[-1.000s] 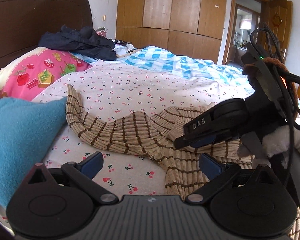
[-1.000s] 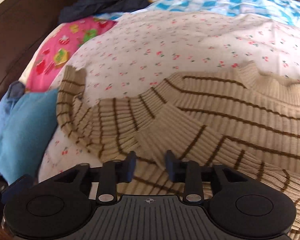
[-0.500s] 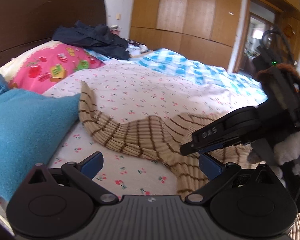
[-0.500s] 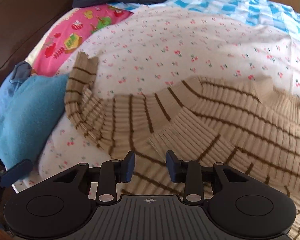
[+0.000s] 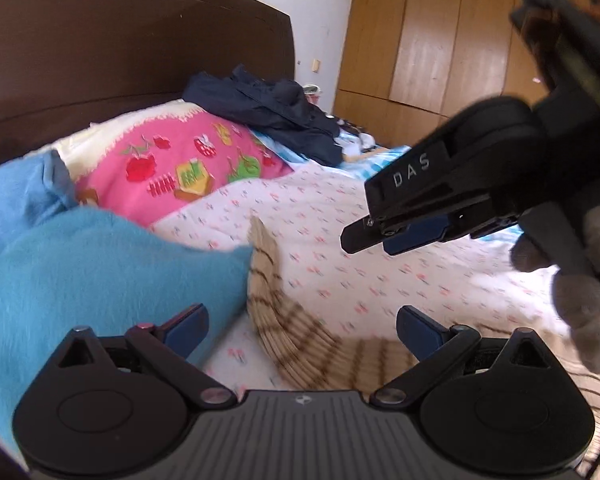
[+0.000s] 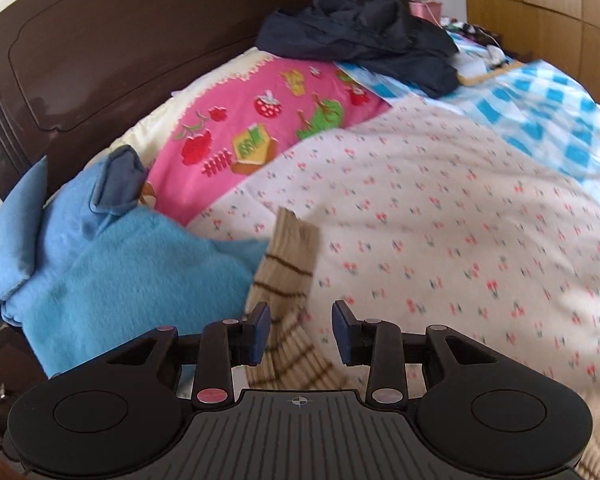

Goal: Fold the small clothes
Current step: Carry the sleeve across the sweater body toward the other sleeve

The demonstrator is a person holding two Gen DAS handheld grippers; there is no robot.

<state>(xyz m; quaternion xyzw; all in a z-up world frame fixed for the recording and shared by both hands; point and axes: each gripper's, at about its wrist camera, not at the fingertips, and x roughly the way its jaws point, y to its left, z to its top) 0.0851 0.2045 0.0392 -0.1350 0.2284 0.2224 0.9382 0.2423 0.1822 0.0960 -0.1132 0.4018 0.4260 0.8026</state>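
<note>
A beige sweater with brown stripes lies on the cherry-print sheet (image 6: 440,216). Its sleeve (image 6: 290,254) stretches toward the blue fleece cushion (image 6: 140,276). My right gripper (image 6: 301,332) hovers over the sleeve, jaws partly apart, and the pads grip nothing. In the left wrist view the sleeve (image 5: 266,276) runs up between the wide-open fingers of my left gripper (image 5: 302,330), which holds nothing. The right gripper (image 5: 376,236) hangs above the sheet at the right of that view, carried by a gloved hand (image 5: 572,296). The sweater's body is mostly hidden below both grippers.
A pink fruit-print pillow (image 6: 260,120) and a heap of dark navy clothes (image 6: 360,36) lie by the brown headboard (image 6: 120,40). A blue checked blanket (image 6: 540,108) covers the far right. Wooden wardrobes (image 5: 440,32) stand behind the bed.
Both views have swung left toward the headboard and cushion. The right gripper has lifted from over the sweater's body and now hangs above the sleeve end. Both gripper openings look the same.
</note>
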